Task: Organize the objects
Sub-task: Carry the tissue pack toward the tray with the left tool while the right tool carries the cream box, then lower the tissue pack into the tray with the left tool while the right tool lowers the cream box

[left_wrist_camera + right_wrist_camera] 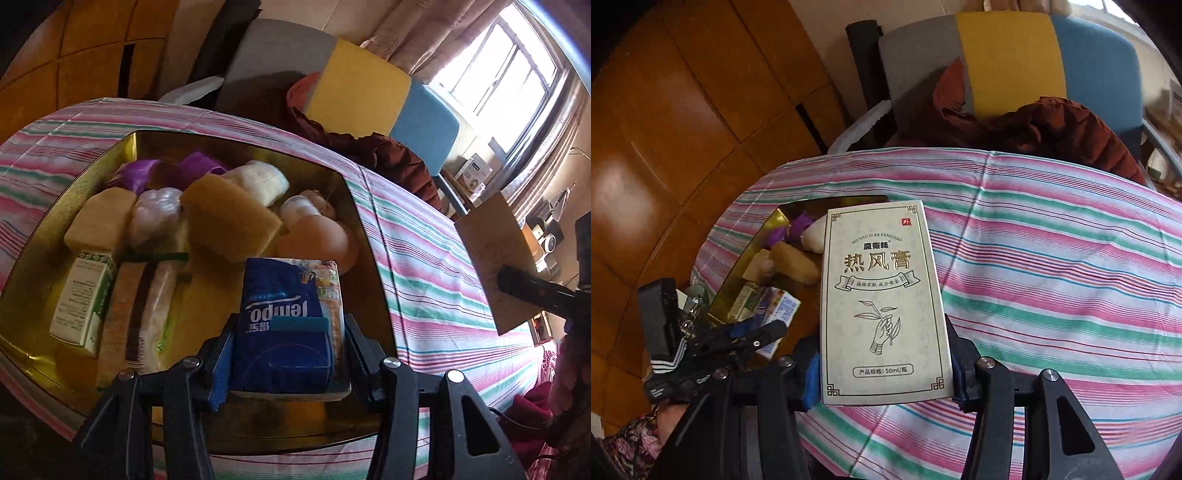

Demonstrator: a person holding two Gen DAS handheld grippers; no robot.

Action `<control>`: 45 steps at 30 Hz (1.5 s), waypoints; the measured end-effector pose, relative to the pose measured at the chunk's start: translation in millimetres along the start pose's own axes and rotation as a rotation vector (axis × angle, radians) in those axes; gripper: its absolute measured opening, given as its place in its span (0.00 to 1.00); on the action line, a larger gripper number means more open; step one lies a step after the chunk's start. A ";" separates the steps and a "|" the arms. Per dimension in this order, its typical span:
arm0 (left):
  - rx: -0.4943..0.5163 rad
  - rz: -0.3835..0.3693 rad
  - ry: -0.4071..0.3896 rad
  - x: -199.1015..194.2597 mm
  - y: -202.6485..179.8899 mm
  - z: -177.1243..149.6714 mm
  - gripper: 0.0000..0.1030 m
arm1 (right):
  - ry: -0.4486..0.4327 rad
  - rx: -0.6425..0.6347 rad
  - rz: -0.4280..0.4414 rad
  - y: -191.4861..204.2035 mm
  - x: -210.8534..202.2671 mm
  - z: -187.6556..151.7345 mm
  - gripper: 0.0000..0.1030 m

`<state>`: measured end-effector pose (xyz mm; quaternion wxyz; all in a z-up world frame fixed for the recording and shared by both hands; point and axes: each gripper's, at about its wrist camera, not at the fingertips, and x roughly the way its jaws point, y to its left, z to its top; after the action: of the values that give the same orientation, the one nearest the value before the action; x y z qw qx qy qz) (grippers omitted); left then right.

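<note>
The blue Tempo tissue pack (pixel 286 325) sits clamped between the two black fingers of the left gripper (pixel 288 350), together with a flat printed carton (pixel 332 295) pressed against its right side; both hang over the near part of the gold tin (pixel 92 173). The tin rests on the striped tablecloth (pixel 424 258) and is crowded: a tan sponge block (pixel 231 216), a green-and-white box (pixel 83 295), a long wrapped packet (pixel 147 314), a pale bottle (pixel 99 221), purple pieces (pixel 166 170) at the far wall, a cream roll (pixel 258 181) and a peach-coloured round item (pixel 314 236) that motion blur makes hard to identify, possibly a soft toy or pouch.

The right gripper (pixel 884 365) holds a tall cream box with gold Chinese lettering (pixel 882 295), its fingers closed narrowly on the lower edges so the box stands upright above the tablecloth, to the right of the tin. In the right wrist view the left gripper appears at lower left, held by a hand (pixel 665 380) with a floral sleeve (pixel 631 439) behind it.

Beyond the table stands a chair (pixel 1008 62) with grey, yellow and blue panels, a rust-brown garment (pixel 1052 129) piled on its seat. Wooden floor (pixel 683 110) lies to the left, and a bright window (pixel 509 62) at the far right.
</note>
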<state>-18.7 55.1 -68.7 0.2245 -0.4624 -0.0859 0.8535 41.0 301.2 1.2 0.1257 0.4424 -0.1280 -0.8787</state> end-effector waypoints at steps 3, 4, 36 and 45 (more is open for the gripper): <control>-0.017 0.025 0.021 4.0 13.0 -0.6 0.51 | 0.012 -0.031 0.019 22.5 8.9 -2.5 0.52; -0.025 0.030 0.024 5.0 16.4 -1.0 0.51 | 0.017 -0.040 0.025 28.1 11.8 -4.0 0.52; -0.265 0.083 -0.315 -79.4 64.8 7.4 0.59 | 0.147 -0.107 -0.007 102.5 95.9 -13.1 0.52; -0.230 0.126 -0.312 -83.4 61.3 5.9 0.59 | 0.148 -0.094 -0.139 109.1 120.4 -15.8 0.52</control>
<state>-2.9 -37.3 -24.4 0.1005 -0.3514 -0.1875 0.9117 -3.9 157.1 -61.0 0.0942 0.5075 -0.0460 -0.8553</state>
